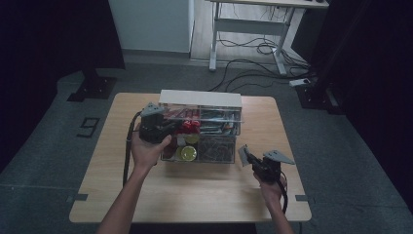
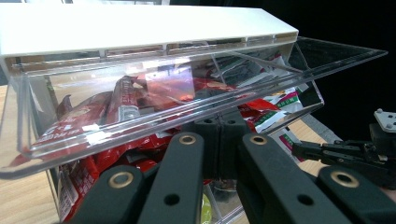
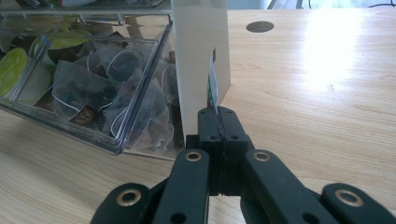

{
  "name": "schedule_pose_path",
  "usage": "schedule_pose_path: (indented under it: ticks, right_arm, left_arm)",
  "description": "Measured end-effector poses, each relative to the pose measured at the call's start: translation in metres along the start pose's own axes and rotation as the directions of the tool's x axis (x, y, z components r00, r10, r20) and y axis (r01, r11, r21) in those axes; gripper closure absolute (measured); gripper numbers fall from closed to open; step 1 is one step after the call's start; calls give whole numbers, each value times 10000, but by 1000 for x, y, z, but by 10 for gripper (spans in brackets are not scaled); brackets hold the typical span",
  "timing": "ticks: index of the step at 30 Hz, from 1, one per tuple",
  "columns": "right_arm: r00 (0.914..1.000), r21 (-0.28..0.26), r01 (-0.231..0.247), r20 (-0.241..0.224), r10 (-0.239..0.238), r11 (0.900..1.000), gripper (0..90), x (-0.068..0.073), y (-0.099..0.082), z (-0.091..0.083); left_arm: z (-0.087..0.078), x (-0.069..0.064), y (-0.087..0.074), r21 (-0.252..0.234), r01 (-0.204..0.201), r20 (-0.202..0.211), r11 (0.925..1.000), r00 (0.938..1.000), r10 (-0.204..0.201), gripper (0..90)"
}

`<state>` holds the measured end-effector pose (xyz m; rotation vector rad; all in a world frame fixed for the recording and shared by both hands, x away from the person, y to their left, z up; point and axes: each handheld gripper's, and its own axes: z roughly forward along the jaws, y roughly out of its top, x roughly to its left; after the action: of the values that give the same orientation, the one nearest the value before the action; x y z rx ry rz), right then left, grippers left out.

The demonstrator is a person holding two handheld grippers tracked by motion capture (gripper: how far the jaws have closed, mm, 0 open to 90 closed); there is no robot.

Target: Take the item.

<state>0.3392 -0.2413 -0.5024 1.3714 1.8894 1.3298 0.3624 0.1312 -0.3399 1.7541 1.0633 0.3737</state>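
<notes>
A clear organiser box with a white top (image 1: 199, 97) stands at the middle of the wooden table (image 1: 195, 200). My left gripper (image 1: 165, 126) is at its upper left compartment. In the left gripper view the jaws (image 2: 219, 123) are shut on the front edge of the raised clear lid (image 2: 140, 126), above red sachets (image 2: 88, 123). My right gripper (image 1: 249, 160) is at the box's front right corner. It (image 3: 218, 112) is shut on a thin white sachet (image 3: 212, 86), seen edge on beside the box's side wall (image 3: 201, 56). The right gripper (image 2: 308, 150) also shows in the left gripper view.
The lower compartments hold mesh tea bags (image 3: 107, 93) and yellow-green capsules (image 1: 187, 152). There is bare tabletop in front of the box and to its right, with a round cable hole (image 3: 260, 26). A desk frame (image 1: 248, 29) and cables (image 1: 253, 63) lie on the floor behind.
</notes>
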Motion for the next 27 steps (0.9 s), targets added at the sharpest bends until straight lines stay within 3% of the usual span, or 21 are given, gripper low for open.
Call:
schedule_pose_path:
  ticks: [27]
  right_arm:
    - [9991,293,-260,328,250,9992,890,-15,-6,12]
  left_arm:
    - [0,0,0,4,-13,-5,10000,10000,13,893]
